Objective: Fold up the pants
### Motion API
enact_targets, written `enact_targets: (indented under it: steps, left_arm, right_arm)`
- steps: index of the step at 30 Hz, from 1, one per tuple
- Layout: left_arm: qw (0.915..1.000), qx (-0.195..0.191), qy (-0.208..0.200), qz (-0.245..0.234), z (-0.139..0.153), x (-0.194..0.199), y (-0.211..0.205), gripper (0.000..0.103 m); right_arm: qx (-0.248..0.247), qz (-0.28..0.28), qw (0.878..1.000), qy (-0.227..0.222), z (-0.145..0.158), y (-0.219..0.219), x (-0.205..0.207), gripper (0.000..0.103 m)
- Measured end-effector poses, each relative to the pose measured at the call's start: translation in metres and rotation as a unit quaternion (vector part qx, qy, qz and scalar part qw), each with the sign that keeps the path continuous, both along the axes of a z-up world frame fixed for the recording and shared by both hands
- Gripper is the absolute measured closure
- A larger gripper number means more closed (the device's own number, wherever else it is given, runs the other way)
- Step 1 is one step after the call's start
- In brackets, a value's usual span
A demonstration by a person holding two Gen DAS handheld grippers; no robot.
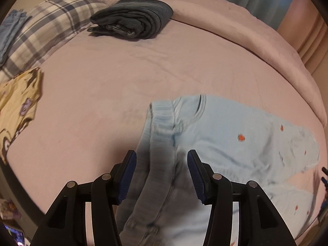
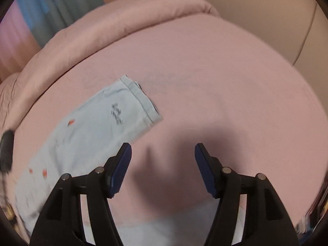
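Light blue pants (image 1: 221, 135) with small orange marks lie on the pink bed sheet (image 1: 123, 78). In the left wrist view the ribbed waistband runs between the fingers of my left gripper (image 1: 162, 155), which is open just above it. In the right wrist view one pant leg (image 2: 92, 127) stretches from lower left to its hem at centre. My right gripper (image 2: 163, 149) is open and empty over bare sheet, right of that leg.
A folded dark grey garment (image 1: 133, 18) lies at the far side of the bed. A plaid pillow (image 1: 51, 24) and a yellow printed garment (image 1: 18, 106) sit at left. A rolled pink duvet (image 2: 102, 32) borders the far edge.
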State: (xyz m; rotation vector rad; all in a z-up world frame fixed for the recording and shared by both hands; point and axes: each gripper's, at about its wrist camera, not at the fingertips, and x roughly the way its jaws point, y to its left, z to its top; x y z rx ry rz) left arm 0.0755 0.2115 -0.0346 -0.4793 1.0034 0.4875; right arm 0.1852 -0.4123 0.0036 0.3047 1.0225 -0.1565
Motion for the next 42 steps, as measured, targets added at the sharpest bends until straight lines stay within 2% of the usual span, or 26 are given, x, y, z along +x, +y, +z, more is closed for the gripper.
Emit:
enact_targets:
  steps: [3,5,6,7,9,11,14,18,19,20,22,23,25,27,30,33,34,35,36,37,38,39,40,42]
  left_arm:
    - [0.9999,-0.012,0.002,0.007,-0.002,0.014,0.013,0.051]
    - [0.9997,-0.019,0.005,0.015,-0.008,0.021,0.022,0.047]
    - [0.9996,-0.021,0.007,0.018,-0.01,0.023,0.024,0.045]
    - [0.9995,-0.021,0.01,0.02,-0.013,0.026,0.026,0.045]
    - [0.9996,-0.018,0.015,0.016,-0.016,0.03,0.03,0.045]
    - [0.9997,-0.015,0.012,0.017,-0.017,0.033,0.036,0.045]
    - [0.9997,-0.013,0.012,0.018,-0.02,0.039,0.044,0.045]
    - [0.9993,-0.03,0.015,0.017,-0.033,0.049,0.052,0.044]
    - [0.999,-0.037,0.017,0.018,-0.037,0.051,0.053,0.044]
    - [0.9988,-0.043,0.017,0.018,-0.039,0.052,0.056,0.043]
    - [0.9983,-0.055,0.012,0.017,-0.04,0.053,0.061,0.043]
    - [0.9979,-0.062,0.006,0.015,-0.041,0.052,0.063,0.042]
    - [0.9971,-0.074,-0.003,0.017,-0.044,0.053,0.069,0.038]
    - [0.996,-0.086,-0.007,0.023,-0.049,0.053,0.074,0.036]
    - [0.9968,-0.075,-0.009,0.026,-0.051,0.055,0.072,0.036]
    - [0.9982,-0.056,0.003,0.02,-0.054,0.06,0.069,0.036]
    - [0.9986,-0.05,0.006,0.018,-0.054,0.061,0.068,0.038]
    - [0.9987,-0.046,0.003,0.021,-0.054,0.062,0.069,0.049]
    - [0.9988,-0.041,0.001,0.027,-0.054,0.062,0.07,0.066]
    - [0.999,-0.033,0.001,0.031,-0.054,0.061,0.071,0.077]
    - [0.9992,-0.023,0.001,0.032,-0.055,0.061,0.071,0.102]
    - [0.9992,-0.027,-0.006,0.029,-0.056,0.061,0.071,0.103]
    - [0.9988,-0.028,-0.01,0.037,-0.057,0.06,0.071,0.103]
    - [0.9991,-0.013,-0.007,0.039,-0.055,0.059,0.066,0.103]
  right_arm:
    - [0.025,0.013,1.0,0.0,-0.009,0.006,0.043,0.039]
    - [0.031,0.019,0.999,-0.003,-0.022,0.012,0.064,0.042]
    - [0.028,0.015,0.999,0.007,-0.03,0.017,0.081,0.063]
    - [0.007,0.006,1.0,0.013,-0.032,0.021,0.071,0.083]
    - [0.008,0.014,1.0,-0.011,-0.02,0.026,0.072,0.09]
    - [-0.007,0.008,0.999,-0.033,0.002,0.026,0.062,0.09]
    - [-0.018,-0.001,1.0,-0.009,0.007,0.016,0.056,0.09]
    - [-0.014,0.004,0.999,0.046,-0.036,0.008,0.056,0.086]
    - [-0.028,0.007,0.999,0.038,-0.034,0.012,0.057,0.084]
    - [-0.049,0.017,0.997,0.054,-0.027,0.019,0.061,0.081]
    - [-0.077,0.032,0.994,0.076,-0.015,0.03,0.07,0.044]
    - [-0.081,0.04,0.994,0.064,-0.006,0.035,0.074,0.04]
    - [-0.081,0.059,0.994,0.038,0.016,0.047,0.087,0.04]
    - [-0.082,0.068,0.994,0.035,0.024,0.057,0.105,0.037]
    - [-0.068,0.087,0.993,0.048,0.014,0.066,0.13,0.036]
    - [-0.047,0.062,0.994,0.072,-0.006,0.066,0.157,0.036]
    - [-0.04,0.06,0.995,0.075,-0.013,0.067,0.162,0.036]
    - [-0.035,0.063,0.994,0.078,-0.02,0.069,0.167,0.036]
    - [-0.034,0.069,0.994,0.079,-0.026,0.07,0.169,0.035]
    - [-0.042,0.069,0.994,0.076,-0.031,0.072,0.172,0.038]
    - [-0.057,0.067,0.994,0.066,-0.034,0.074,0.17,0.043]
    - [-0.078,0.062,0.993,0.056,-0.035,0.076,0.169,0.058]
    - [-0.091,0.058,0.993,0.05,-0.034,0.077,0.168,0.078]
    - [-0.061,0.057,0.996,0.042,-0.029,0.074,0.166,0.089]
